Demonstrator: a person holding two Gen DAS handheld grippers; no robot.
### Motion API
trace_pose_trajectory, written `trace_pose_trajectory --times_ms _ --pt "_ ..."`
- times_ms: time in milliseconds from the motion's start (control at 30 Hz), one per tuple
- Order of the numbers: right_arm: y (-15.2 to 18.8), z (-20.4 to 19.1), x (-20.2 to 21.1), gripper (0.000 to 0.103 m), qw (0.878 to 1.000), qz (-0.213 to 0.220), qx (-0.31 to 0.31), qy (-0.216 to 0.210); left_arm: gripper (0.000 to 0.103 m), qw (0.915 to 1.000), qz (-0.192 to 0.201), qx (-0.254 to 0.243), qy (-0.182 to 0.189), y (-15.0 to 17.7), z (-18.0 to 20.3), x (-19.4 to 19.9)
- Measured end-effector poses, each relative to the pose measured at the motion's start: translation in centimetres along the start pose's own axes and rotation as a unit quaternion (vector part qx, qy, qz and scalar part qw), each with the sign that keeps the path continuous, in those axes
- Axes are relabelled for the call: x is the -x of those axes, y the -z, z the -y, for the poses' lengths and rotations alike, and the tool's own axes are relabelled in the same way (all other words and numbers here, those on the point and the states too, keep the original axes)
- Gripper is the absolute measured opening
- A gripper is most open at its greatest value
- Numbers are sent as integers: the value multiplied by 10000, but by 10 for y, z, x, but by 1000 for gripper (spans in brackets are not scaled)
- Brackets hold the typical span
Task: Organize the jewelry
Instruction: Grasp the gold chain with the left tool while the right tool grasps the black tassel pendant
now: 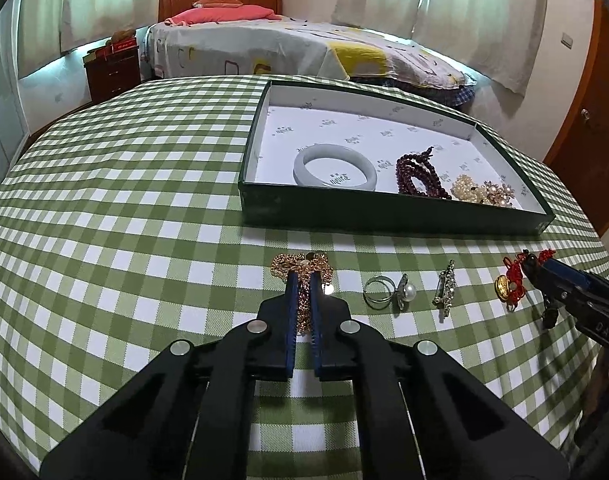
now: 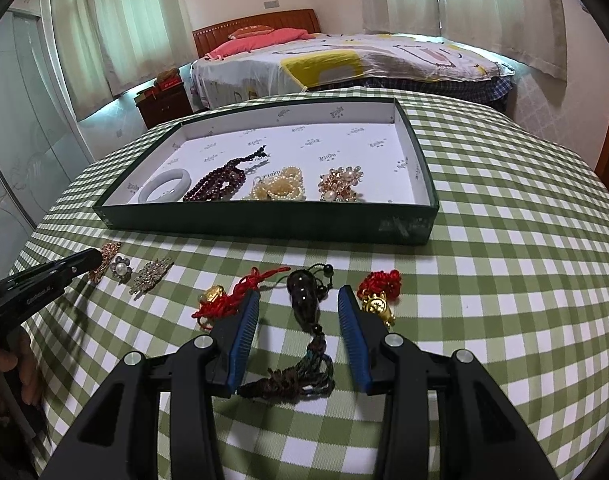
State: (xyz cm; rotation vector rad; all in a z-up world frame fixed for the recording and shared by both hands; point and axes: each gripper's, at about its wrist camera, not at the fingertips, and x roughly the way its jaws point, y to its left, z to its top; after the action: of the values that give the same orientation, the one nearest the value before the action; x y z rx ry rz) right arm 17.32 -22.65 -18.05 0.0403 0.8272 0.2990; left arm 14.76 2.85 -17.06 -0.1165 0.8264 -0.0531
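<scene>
While the left gripper (image 1: 303, 280) has its blue pads pressed onto a gold chain piece (image 1: 300, 266) lying on the green checked tablecloth (image 1: 124, 240), the right gripper (image 2: 299, 294) stands with its fingers spread, nothing pinched. Between the right gripper's fingers lies a dark gourd pendant (image 2: 300, 292) with a brown tassel (image 2: 296, 380), apart from both pads. Just outside the left-hand pad lies a red-corded gold charm (image 2: 224, 298); a second red-corded gold charm (image 2: 378, 296) lies just outside the other pad. Beside the gold chain piece, in a row, lie a pearl ring (image 1: 388, 292) and a rhinestone clip (image 1: 446, 288). Beyond the row sits a dark green tray (image 1: 384, 210), which holds a pale bangle (image 1: 334, 166), dark red beads (image 1: 418, 178), cream beads (image 2: 278, 188) and a gold flower brooch (image 2: 340, 184). Farther off stands a bed (image 2: 344, 60).
</scene>
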Motion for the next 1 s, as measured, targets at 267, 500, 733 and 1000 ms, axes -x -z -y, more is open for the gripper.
trace_pose_trajectory --times_ms 267,500,733,1000 --pt "0 -2 -6 19 9999 -130 105 35 6 10000 36 10 40 0 0 4" --pt "2 -4 -5 15 9998 -114 151 3 6 10000 -70 12 66 1 -1 4" --pt "3 -4 -5 15 9999 -101 136 -34 39 9999 -116 92 33 0 -2 3" --pt "3 -4 -5 15 9999 -95 134 -33 35 9997 -113 -205 -122 -3 8 -4"
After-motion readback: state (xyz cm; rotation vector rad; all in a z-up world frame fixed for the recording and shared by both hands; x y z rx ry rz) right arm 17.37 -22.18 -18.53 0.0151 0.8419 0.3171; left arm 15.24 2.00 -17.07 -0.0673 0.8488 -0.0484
